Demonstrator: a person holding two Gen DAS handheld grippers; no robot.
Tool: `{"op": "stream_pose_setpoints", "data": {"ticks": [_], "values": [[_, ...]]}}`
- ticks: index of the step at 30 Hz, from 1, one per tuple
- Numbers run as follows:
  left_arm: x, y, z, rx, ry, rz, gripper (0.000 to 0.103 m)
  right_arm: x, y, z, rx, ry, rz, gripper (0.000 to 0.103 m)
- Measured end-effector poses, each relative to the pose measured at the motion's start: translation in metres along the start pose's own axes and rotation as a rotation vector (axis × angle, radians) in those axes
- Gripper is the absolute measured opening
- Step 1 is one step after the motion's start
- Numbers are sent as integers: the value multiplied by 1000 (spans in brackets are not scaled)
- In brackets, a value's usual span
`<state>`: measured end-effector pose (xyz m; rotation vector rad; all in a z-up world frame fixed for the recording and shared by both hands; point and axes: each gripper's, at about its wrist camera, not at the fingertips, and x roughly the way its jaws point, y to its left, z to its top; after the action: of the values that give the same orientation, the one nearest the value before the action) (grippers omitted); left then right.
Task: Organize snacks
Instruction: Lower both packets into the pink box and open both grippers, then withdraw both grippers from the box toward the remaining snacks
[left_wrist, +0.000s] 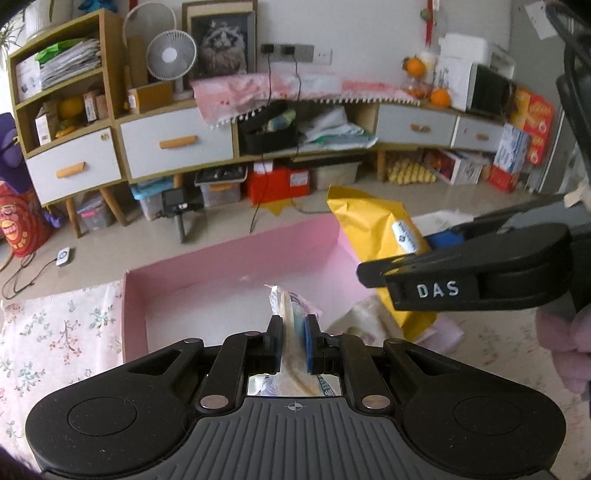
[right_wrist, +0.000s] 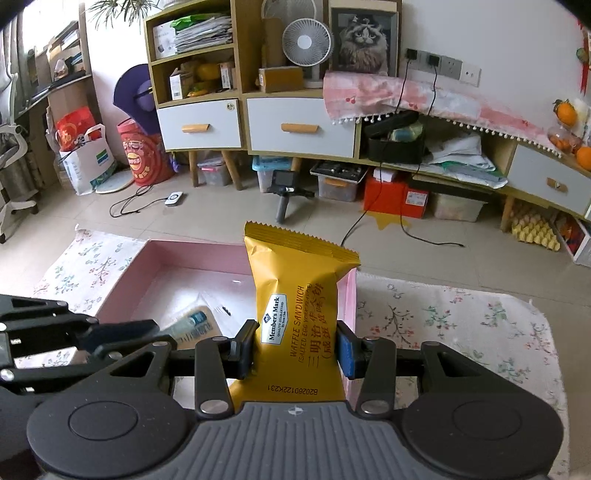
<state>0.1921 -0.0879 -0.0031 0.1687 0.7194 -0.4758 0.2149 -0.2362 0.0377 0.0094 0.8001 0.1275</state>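
My left gripper (left_wrist: 293, 341) is shut on a thin clear-wrapped snack packet (left_wrist: 290, 306), held edge-on over the near wall of the pink box (left_wrist: 229, 258). To its right in the same view, the right gripper (left_wrist: 417, 258) carries a yellow packet (left_wrist: 364, 225). In the right wrist view my right gripper (right_wrist: 295, 345) is shut on that yellow waffle sandwich packet (right_wrist: 295, 280), upright above the pink box (right_wrist: 177, 273) near its right wall. The left gripper (right_wrist: 155, 332) enters from the left there with the clear snack packet (right_wrist: 199, 321) over the box floor.
The pink box sits on a floral cloth (right_wrist: 443, 317) over the table. Beyond lie a tiled floor, a small camera on a tripod (right_wrist: 284, 194), cables, and a long cabinet (right_wrist: 299, 125) with drawers and storage bins underneath. A sleeve (left_wrist: 561, 332) shows at right.
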Motion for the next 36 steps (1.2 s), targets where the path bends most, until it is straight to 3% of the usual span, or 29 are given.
{"op": "stream_pose_setpoints", "data": {"ticks": [13, 15, 17, 19, 23, 28, 31, 36], "values": [[23, 9, -8, -15, 27, 37, 12, 19, -5, -9, 12, -40, 54, 24], [22, 9, -7, -9, 22, 47, 14, 19, -5, -8, 16, -44, 57, 28], [21, 9, -6, -8, 25, 35, 17, 18, -5, -6, 26, -46, 66, 40], [20, 9, -4, -6, 30, 27, 26, 15, -6, -5, 34, -55, 68, 51], [15, 6, -5, 12, 34, 39, 54, 10, -7, -3, 38, -51, 52, 55], [-3, 5, -5, 6, 22, 47, 66, -8, -11, -1, 53, -60, 22, 69], [-15, 5, -4, -5, 16, 58, 78, -22, -15, 1, 85, -60, 4, 73], [-41, 5, -4, -8, 6, 62, 85, -44, -13, 0, 100, -64, -15, 77]]}}
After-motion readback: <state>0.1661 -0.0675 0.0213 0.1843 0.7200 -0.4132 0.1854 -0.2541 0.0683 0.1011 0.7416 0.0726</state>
